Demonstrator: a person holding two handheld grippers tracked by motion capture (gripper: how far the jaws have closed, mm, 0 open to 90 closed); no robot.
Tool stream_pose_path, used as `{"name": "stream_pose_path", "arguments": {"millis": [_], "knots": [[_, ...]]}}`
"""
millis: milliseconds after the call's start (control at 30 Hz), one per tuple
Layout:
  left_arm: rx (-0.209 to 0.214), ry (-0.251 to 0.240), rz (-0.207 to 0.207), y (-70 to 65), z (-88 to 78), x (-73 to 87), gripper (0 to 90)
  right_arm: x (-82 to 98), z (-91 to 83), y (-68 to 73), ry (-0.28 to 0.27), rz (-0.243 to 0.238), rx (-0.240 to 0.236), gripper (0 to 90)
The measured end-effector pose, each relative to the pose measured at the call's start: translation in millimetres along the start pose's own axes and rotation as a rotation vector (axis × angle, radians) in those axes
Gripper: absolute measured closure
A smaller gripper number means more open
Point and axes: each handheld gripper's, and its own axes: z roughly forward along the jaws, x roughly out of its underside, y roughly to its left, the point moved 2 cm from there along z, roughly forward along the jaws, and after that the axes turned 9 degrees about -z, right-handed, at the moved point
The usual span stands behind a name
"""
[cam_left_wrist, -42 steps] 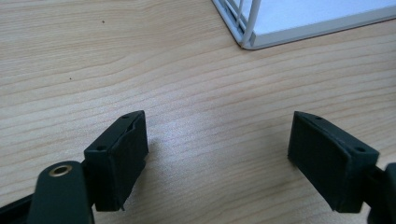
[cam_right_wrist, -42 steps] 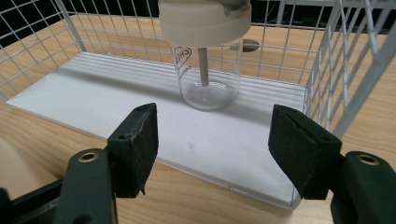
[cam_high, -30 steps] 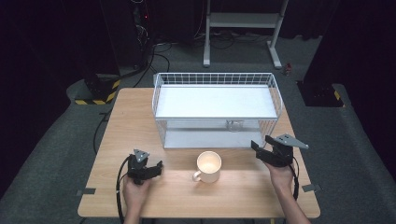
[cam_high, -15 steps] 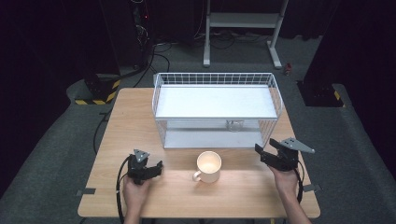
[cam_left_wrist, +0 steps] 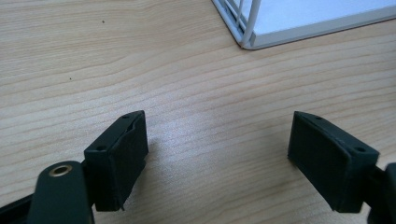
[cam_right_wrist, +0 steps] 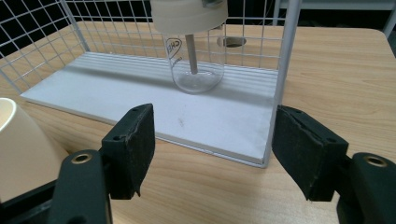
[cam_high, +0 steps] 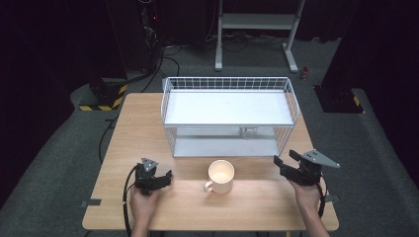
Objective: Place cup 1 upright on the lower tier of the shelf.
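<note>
While both grippers rest low over the near edge of the table (cam_high: 148, 123) with nothing between their jaws, the cream mug (cam_high: 220, 176) stands upright between them, just in front of the white wire rack (cam_high: 230, 84). The left gripper (cam_high: 165, 178) has its jaws spread over bare wood, and the right gripper (cam_high: 284, 160) is spread too, pointing toward the rack's near right corner.

As I see it, the risk is the right gripper's line: pushed forward, a jaw could catch the rack's corner post (cam_right_wrist: 282, 79) instead of passing inside. A sideways sweep toward the mug could tip it or knock its handle round.

The mug looks empty from above. On the rack's lower shelf (cam_right_wrist: 154, 100) stands a clear glass jar (cam_right_wrist: 195, 65), also seemingly empty; the upper shelf is bare.
</note>
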Motion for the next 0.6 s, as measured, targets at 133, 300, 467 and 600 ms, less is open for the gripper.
{"name": "stream_pose_path", "arguments": {"millis": [133,300,467,600], "knots": [[0.0,0.002,0.001,0.1,-0.1,0.0,20.0,2.0,-3.1,-0.9,-0.002,0.002,0.003,30.6],[0.001,0.001,0.0,0.0,0.0,0.0,20.0,5.2,-8.2,-1.8,-0.006,0.002,0.005,30.5],[0.001,0.001,0.0,0.0,0.0,0.0,20.0,10.4,-11.5,-2.5,-0.006,0.007,0.002,30.5],[0.001,-0.001,0.0,0.0,0.1,0.0,20.0,13.3,-13.4,-1.8,0.0,0.01,-0.002,30.5]]}}
